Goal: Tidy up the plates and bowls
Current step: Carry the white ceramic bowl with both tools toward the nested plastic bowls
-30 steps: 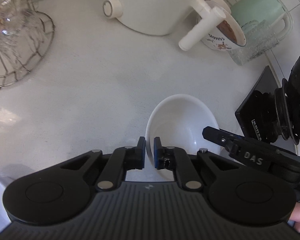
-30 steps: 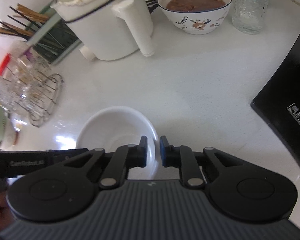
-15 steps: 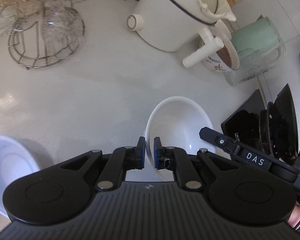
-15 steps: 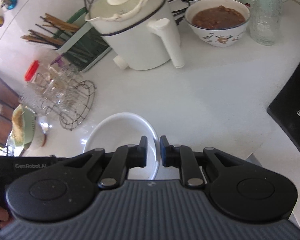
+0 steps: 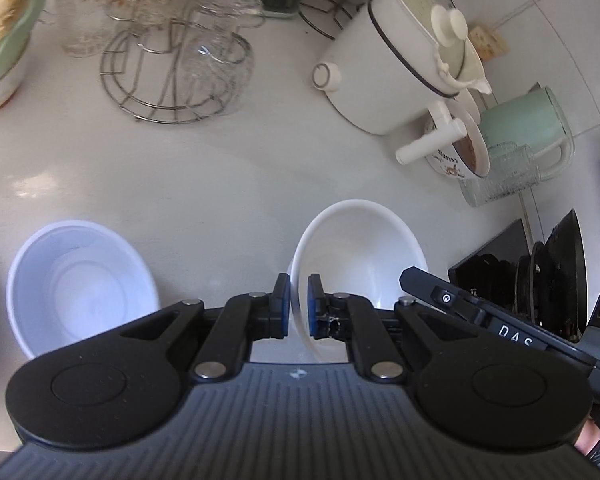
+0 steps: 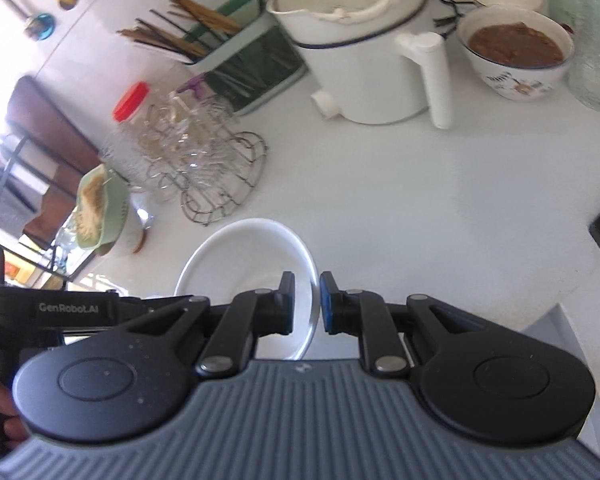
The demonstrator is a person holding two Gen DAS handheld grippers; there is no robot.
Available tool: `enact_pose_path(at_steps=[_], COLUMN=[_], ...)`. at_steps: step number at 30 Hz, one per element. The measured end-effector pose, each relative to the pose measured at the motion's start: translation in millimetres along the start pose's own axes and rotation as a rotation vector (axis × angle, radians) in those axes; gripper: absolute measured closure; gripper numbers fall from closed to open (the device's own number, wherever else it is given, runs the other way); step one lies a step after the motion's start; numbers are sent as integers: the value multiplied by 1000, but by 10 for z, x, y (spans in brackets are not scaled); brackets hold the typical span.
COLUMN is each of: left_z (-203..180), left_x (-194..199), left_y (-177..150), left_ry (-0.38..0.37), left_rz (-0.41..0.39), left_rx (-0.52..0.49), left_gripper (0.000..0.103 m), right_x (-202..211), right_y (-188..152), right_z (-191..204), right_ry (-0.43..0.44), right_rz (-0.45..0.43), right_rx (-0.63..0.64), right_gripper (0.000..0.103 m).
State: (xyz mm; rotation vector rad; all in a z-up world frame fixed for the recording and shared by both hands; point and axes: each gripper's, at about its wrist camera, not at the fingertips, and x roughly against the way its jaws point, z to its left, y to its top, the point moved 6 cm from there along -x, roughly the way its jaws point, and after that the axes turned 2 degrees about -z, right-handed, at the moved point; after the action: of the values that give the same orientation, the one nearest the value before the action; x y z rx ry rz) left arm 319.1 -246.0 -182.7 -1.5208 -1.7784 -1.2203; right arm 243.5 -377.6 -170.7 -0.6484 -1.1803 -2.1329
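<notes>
Both my grippers, L & R, fingers pinched on white bowl rim; stacked bowls on bench lie L, nearer L gripper.

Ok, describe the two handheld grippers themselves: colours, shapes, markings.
The left gripper and right gripper look alike: ribbed grey body, two round black discs, black linkage arms with silver pivots, and blue-faced fingertip pads. White "DAS" lettering shows on one side bar, "GenRobot.AI" on the other. No cables or sleeves visible.
</notes>
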Motion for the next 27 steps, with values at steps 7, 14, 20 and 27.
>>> enact_pose_path(at_steps=[7,14,20,27], left_z=[176,414,602,875], left_x=[217,417,617,845], left_y=[-28,-67,-121,-200], left_ry=[12,32,58,106], left_rz=[-44,-92,-129,-182], left_rx=[41,110,146,204], left_gripper=[93,92,92,92], right_x=[-55,-147,-213,-346], right_y=[-17,-26,-76,-172], right_z=[224,505,744,1052], right_ry=[31,64,85,121], right_rz=[17,41,70,113], right_rx=[53,99,157,226], right_gripper=[87,87,87,86])
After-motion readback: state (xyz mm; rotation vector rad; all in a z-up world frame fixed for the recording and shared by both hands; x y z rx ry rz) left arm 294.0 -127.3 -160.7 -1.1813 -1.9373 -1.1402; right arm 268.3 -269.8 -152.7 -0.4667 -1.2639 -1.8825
